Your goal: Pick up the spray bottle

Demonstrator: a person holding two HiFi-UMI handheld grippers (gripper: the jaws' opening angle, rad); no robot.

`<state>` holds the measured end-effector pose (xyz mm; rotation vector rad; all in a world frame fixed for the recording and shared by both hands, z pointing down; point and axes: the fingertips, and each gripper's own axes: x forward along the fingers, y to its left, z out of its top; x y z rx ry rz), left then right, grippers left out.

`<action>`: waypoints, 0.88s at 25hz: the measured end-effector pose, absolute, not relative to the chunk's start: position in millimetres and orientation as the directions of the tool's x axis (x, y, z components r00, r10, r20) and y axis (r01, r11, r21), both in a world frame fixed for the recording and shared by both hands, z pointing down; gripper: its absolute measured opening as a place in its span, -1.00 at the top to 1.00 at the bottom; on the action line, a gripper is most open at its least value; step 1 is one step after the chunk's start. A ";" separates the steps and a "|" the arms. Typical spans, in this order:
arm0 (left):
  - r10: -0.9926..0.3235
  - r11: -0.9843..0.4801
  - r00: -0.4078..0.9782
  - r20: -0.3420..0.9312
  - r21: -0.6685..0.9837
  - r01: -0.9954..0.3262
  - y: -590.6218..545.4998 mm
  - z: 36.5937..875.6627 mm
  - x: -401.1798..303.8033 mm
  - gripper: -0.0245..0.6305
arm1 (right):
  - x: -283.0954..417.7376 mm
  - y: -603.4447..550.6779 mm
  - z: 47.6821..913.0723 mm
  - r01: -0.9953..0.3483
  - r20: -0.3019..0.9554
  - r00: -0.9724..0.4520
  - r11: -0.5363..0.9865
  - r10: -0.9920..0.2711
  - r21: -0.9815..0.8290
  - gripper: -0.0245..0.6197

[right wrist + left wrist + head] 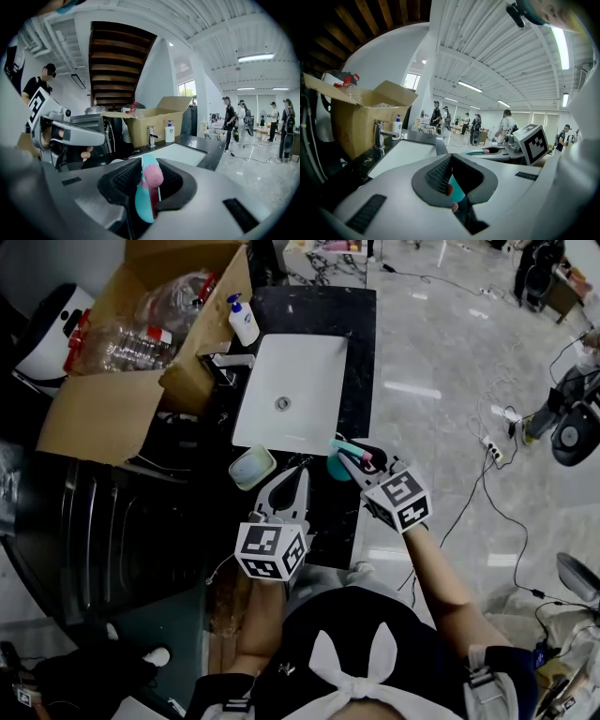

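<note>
The spray bottle (335, 464) is teal with a pink trigger and stands on the black counter (361, 381), just in front of the white sink (309, 362). My right gripper (343, 455) is shut on its head. In the right gripper view the teal and pink head (146, 197) sits pressed between the ribbed pads (125, 177). My left gripper (301, 472) hovers just left of the bottle, its tips together. In the left gripper view a sliver of teal shows behind its closed tips (450, 158), and the bottle's head (480, 151) lies off to the right.
An open cardboard box (94, 413) of plastic bottles stands left of the sink. A soap dispenser (244, 322) and a tap (225, 360) are at the sink's far left. A small teal dish (251, 468) lies near the left gripper. Cables (487, 446) run over the floor at right.
</note>
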<state>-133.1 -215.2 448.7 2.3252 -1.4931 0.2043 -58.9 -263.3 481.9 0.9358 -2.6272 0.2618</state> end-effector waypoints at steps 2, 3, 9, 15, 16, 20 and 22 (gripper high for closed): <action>-0.847 -0.370 0.428 0.316 0.229 -0.900 -214.6 449.4 -132.8 0.85 | -59.1 -263.3 481.9 -0.641 0.377 -0.725 0.765 -0.577 -0.062 0.62; -0.847 -0.369 0.428 0.316 0.231 -0.900 -214.3 449.7 -132.6 0.85 | -59.3 -263.4 482.1 -0.641 0.379 -0.724 0.765 -0.576 -0.063 0.62; -0.845 -0.369 0.428 0.322 0.228 -0.901 -212.4 450.5 -132.0 0.84 | -59.3 -263.2 481.3 -0.648 0.384 -0.719 0.758 -0.579 -0.071 0.63; -0.844 -0.366 0.425 0.327 0.229 -0.902 -209.9 452.7 -129.5 0.84 | -56.8 -260.9 481.1 -0.652 0.377 -0.718 0.754 -0.585 -0.071 0.64; -0.844 -0.366 0.425 0.327 0.229 -0.902 -209.7 452.8 -129.2 0.85 | -56.7 -260.5 480.9 -0.655 0.374 -0.717 0.753 -0.589 -0.070 0.64; -0.844 -0.366 0.425 0.326 0.228 -0.902 -208.9 451.9 -128.3 0.84 | -56.7 -259.7 480.3 -0.659 0.371 -0.714 0.749 -0.594 -0.069 0.64; -0.845 -0.365 0.424 0.326 0.227 -0.903 -208.3 451.5 -127.9 0.85 | -56.2 -259.3 480.3 -0.660 0.372 -0.713 0.748 -0.594 -0.069 0.64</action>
